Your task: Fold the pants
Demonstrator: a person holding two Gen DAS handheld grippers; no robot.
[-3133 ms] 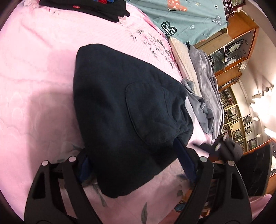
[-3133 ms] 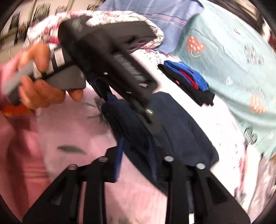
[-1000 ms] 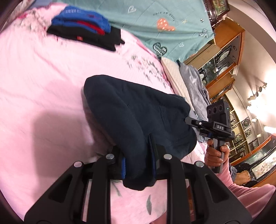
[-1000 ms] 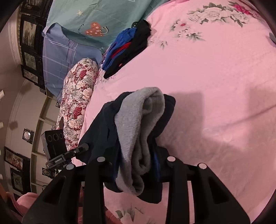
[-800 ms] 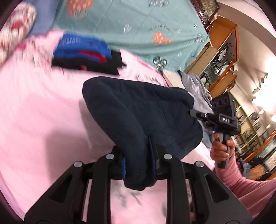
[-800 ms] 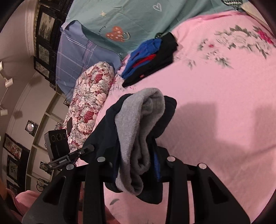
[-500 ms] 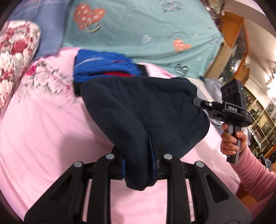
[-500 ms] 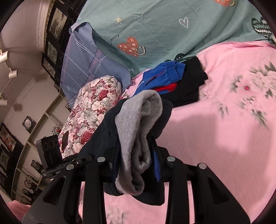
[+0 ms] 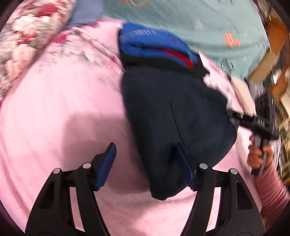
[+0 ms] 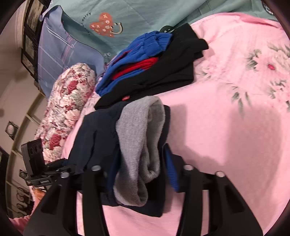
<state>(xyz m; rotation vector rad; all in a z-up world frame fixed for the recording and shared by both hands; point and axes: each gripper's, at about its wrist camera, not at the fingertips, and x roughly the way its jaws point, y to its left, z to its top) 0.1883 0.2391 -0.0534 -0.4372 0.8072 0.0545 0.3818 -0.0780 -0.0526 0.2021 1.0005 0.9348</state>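
Note:
Folded dark navy pants lie on the pink bed sheet, just in front of a stack of folded clothes. My left gripper is opening. Its left pad stands clear of the cloth, and the fold's near end rests against the right finger. In the right wrist view the pants show their grey waistband between the fingers of my right gripper. Those jaws are also opening, and the cloth sits loosely between them. A hand holds the right gripper's body at the right.
The stack is blue, red and black clothes at the far side of the bed. A floral bolster lies to the left and a teal quilt behind. Wooden cabinets stand at the right.
Both grippers carried the folded pants across the bed up to the stack and lowered them. Both pairs of jaws, clamped on the cloth before, have spread apart.

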